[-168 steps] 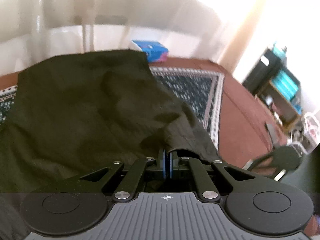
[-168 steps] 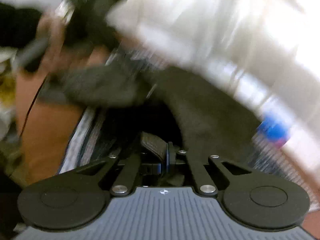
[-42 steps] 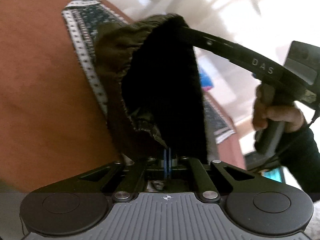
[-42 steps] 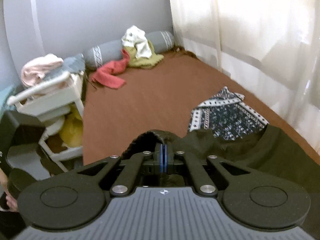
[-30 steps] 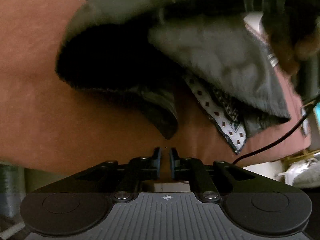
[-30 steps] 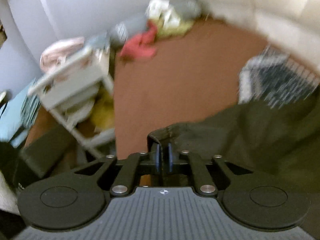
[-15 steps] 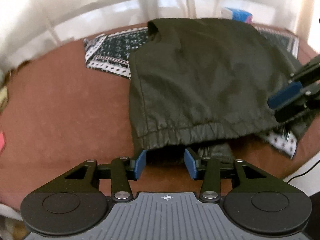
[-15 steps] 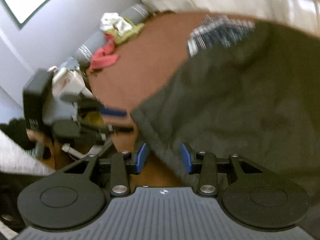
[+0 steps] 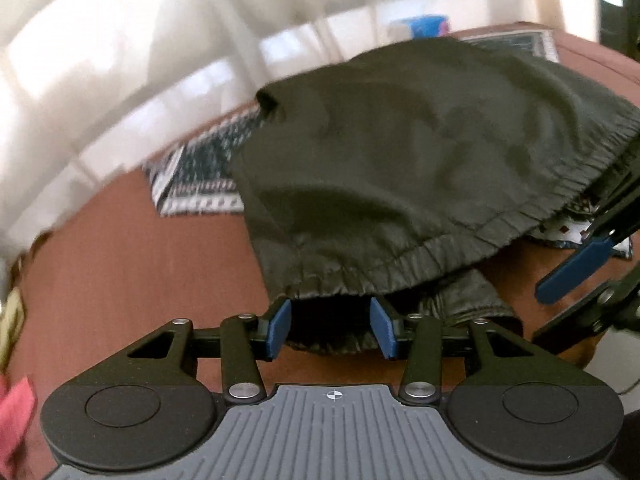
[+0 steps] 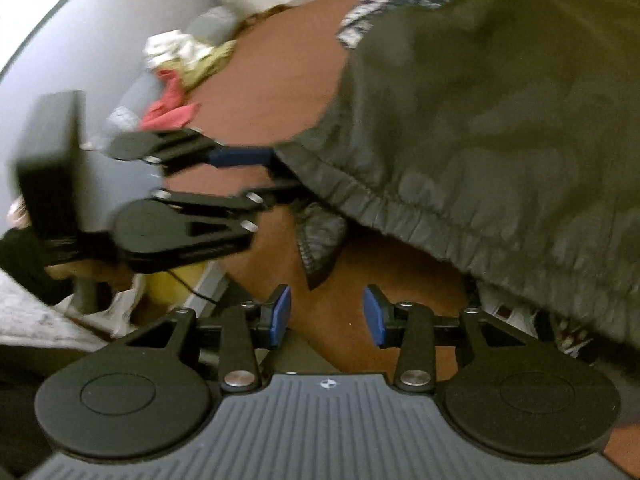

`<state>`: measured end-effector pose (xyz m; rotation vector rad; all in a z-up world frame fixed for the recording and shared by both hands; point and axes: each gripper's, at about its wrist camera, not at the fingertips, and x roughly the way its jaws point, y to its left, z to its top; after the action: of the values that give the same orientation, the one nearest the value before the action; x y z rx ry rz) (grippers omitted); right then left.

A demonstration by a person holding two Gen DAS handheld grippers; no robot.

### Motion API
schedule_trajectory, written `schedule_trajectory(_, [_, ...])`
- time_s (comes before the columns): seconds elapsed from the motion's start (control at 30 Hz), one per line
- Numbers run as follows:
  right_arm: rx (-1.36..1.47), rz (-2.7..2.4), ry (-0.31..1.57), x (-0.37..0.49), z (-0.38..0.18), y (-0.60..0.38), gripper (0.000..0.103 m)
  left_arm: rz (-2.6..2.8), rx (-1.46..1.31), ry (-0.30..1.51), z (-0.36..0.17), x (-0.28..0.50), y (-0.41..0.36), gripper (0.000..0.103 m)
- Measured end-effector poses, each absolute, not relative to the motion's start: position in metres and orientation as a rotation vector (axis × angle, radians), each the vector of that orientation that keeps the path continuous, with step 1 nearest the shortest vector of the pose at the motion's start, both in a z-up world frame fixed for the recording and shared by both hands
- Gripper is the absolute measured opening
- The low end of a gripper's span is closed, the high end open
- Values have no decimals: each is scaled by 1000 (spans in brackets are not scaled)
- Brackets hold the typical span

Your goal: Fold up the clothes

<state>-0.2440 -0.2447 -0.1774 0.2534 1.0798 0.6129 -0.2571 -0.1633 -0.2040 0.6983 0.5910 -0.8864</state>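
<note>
A dark olive garment (image 9: 420,168) with an elastic waistband lies folded over on the brown bed (image 9: 140,280). In the left wrist view my left gripper (image 9: 330,326) stands open at the near waistband edge. A lower fold of the fabric sits between its blue pads (image 9: 280,326), and they do not press on it. My right gripper (image 10: 326,316) is off the garment (image 10: 500,100) with its jaws opening, and only bare bed shows between them. Each gripper appears in the other's view: the right gripper (image 9: 560,300) at the waistband's right end, the left gripper (image 10: 280,174) at its left corner.
A dark patterned cloth (image 9: 200,176) lies under the garment's far side. A blue box (image 9: 424,26) sits by the white curtain (image 9: 100,60). Red and pale clothes (image 10: 176,80) are heaped at the bed's far end. A red cloth (image 9: 16,412) lies near left.
Both grippers have let go of the garment and opened. It has dropped flat and folded onto the bed. The right gripper has drawn back off the waistband onto bare bed.
</note>
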Motion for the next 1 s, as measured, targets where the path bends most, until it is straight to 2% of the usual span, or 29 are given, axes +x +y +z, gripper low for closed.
schedule_trajectory(0.27, [122,361,985,-266,-195,-191,47,-968,796,427,-214,-254,-165,61])
schedule_trajectory(0.67, [83,282,882,-264,-202,-170,45,-852,633,567,-201,-254,-161,61])
schedule_trajectory(0.9, [87,284,862,-263,-201,-172,45,-813,607,521,-186,-254,-146,70])
schedule_trajectory(1.0, [88,283,858,-263,-201,-173,45,-820,666,506,-194,-250,-154,70])
